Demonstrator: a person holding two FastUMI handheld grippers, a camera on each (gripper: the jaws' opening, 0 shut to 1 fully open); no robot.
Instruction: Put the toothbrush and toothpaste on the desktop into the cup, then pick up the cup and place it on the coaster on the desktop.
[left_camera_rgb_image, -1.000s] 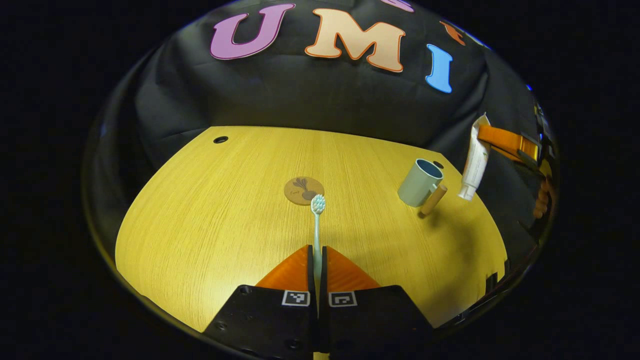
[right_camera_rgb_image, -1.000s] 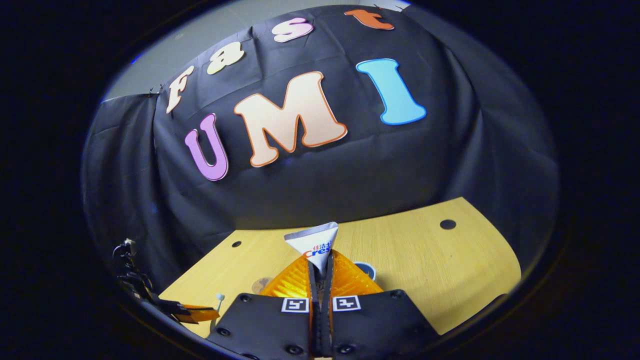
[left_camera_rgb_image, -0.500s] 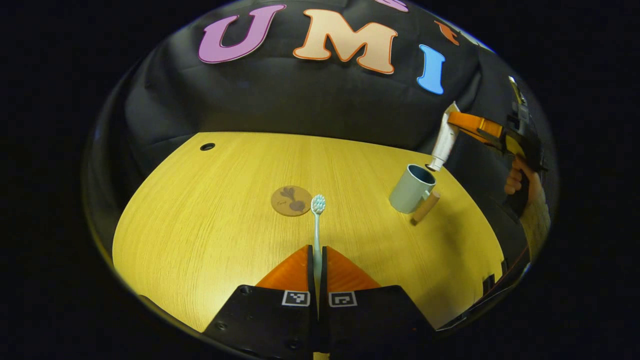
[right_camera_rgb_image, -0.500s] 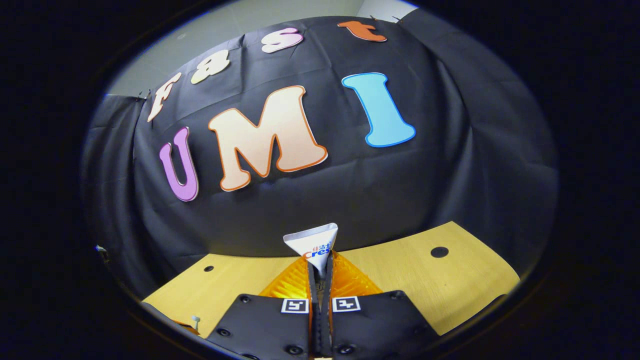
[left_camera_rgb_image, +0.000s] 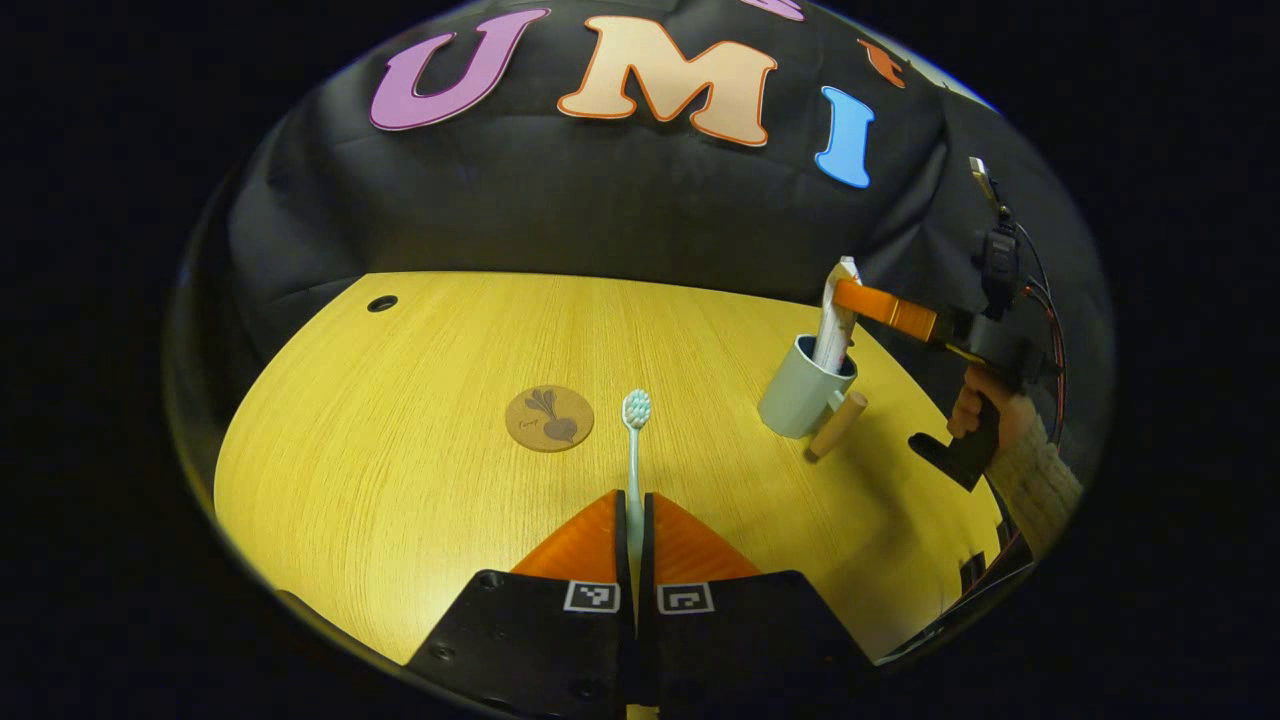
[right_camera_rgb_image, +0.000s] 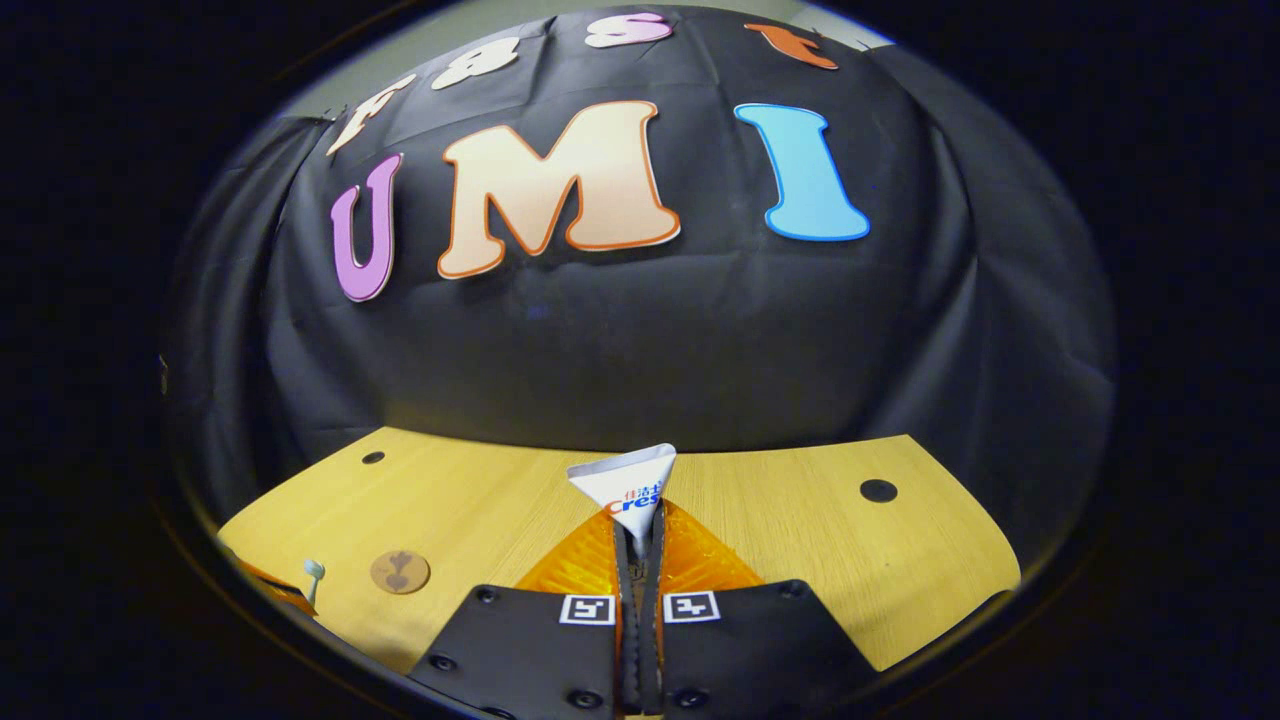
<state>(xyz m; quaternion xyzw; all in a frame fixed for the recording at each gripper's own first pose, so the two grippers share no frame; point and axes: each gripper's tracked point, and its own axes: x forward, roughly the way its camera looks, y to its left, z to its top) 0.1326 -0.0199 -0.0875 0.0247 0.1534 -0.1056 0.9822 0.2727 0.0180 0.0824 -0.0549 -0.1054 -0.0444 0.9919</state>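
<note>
Right gripper (left_camera_rgb_image: 850, 297) pinches the toothpaste (left_camera_rgb_image: 833, 330) near its crimped end; the tube hangs cap-down with its lower part already inside the cup (left_camera_rgb_image: 802, 388). The cup stands upright near the desktop's (left_camera_rgb_image: 420, 480) right edge, its wooden handle (left_camera_rgb_image: 837, 426) pointing toward the front edge.

Left gripper (left_camera_rgb_image: 634, 520) is pressed together on the toothbrush (left_camera_rgb_image: 634, 450) handle, held above the desktop, bristle head forward — it sits just right of the coaster (left_camera_rgb_image: 549, 418) in the left gripper view.

Step in hand, as I judge it: release the tube into the cup.
- Lower until the cap rests on the cup's bottom — cannot tell whether it touches yet.
- Open slowly, keeping the tube leaning on the rim.
- Withdraw straight up; a sideways pull could tip the cup.
</note>
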